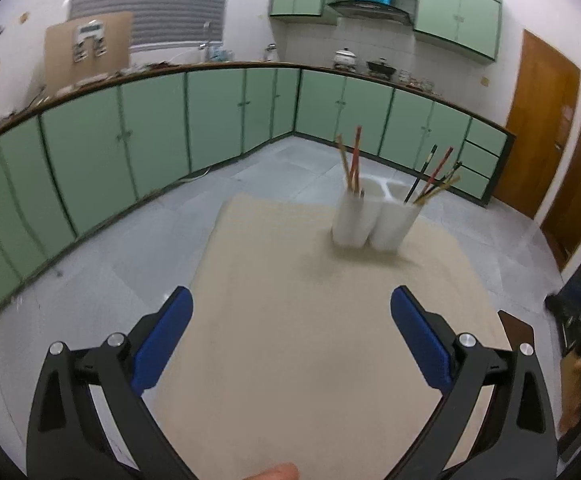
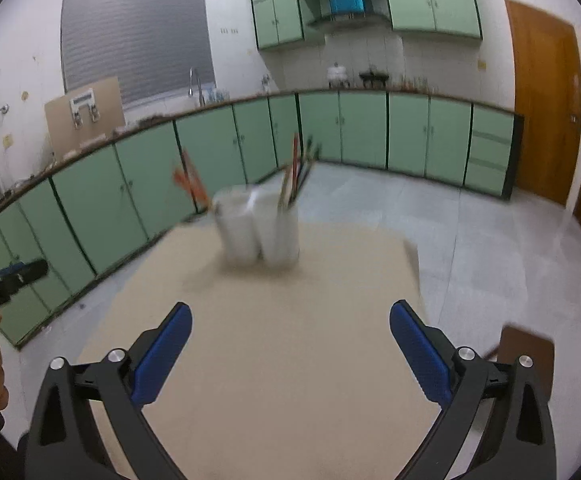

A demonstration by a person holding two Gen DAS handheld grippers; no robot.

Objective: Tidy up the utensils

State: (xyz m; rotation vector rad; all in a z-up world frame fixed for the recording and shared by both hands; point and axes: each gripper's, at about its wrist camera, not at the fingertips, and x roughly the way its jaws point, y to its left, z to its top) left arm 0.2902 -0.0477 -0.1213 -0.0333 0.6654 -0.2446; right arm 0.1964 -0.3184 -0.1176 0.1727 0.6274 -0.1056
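Observation:
A white utensil holder (image 1: 372, 220) with several compartments stands at the far side of the beige table (image 1: 290, 340). Chopsticks (image 1: 352, 164) stand in its left compartment and more chopsticks (image 1: 434, 178) lean in the right one. In the right wrist view the holder (image 2: 260, 230) is blurred, with chopsticks (image 2: 292, 172) sticking up. My left gripper (image 1: 290, 312) is open and empty, well short of the holder. My right gripper (image 2: 290, 328) is open and empty over the table.
Green floor cabinets (image 1: 150, 128) run along the walls under a counter with a sink and pots. Wooden doors (image 1: 538, 120) stand at the right. A brown chair (image 2: 526, 356) sits by the table's right edge. The left hand-held gripper (image 2: 6, 276) shows at the far left.

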